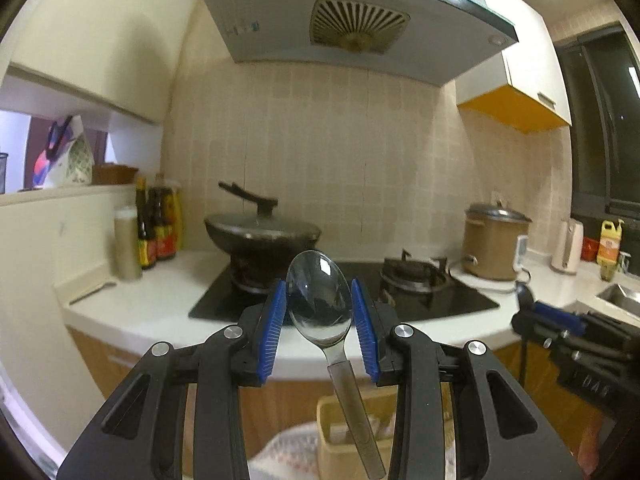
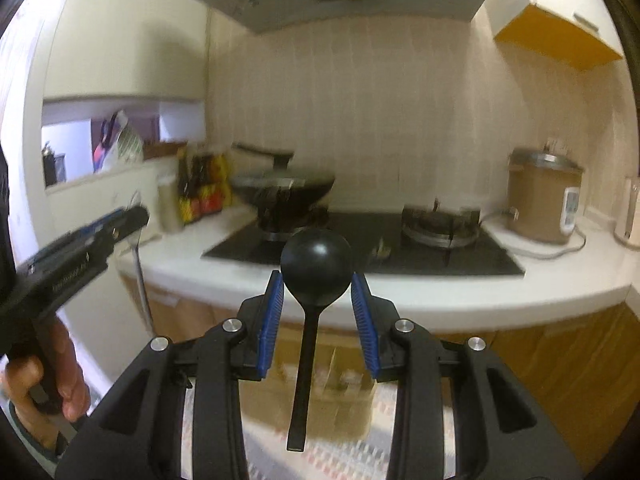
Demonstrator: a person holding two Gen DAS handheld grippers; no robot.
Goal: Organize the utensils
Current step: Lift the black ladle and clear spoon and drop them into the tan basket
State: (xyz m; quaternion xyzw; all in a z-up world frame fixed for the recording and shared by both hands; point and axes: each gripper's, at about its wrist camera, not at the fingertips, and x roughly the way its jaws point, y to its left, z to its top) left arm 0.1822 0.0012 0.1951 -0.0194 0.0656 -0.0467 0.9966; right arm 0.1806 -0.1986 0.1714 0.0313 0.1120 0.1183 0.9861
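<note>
In our left gripper [image 1: 319,322] we hold a metal spoon [image 1: 320,300]: the blue pads [image 1: 272,332] press on the two edges of its bowl, so the jaws are closed on it, and the handle hangs down and a little to the right, free in the air. In our right gripper [image 2: 318,314] we hold a black spoon [image 2: 316,270] in the same manner, the jaws closed on the sides of its round bowl, with the thin black handle hanging down below. Both grippers are raised above the table [image 1: 152,304] edge and point almost level toward the stove [image 1: 452,300]. In the right wrist view the left gripper shows at the left side, carried by a hand [image 2: 60,376], and the metal spoon hangs under it. On the left burner stands a dark wok [image 1: 262,234] with a lid; the right burner is bare. Near the left wall stand some sauce bottles [image 1: 158,228], and at the right of the stove stands a brown cooker [image 1: 494,244]. Below the spoons, in front of the wooden cabinet, we see a yellowish box [image 1: 340,440], but it is blurred and we cannot tell its content.
</note>
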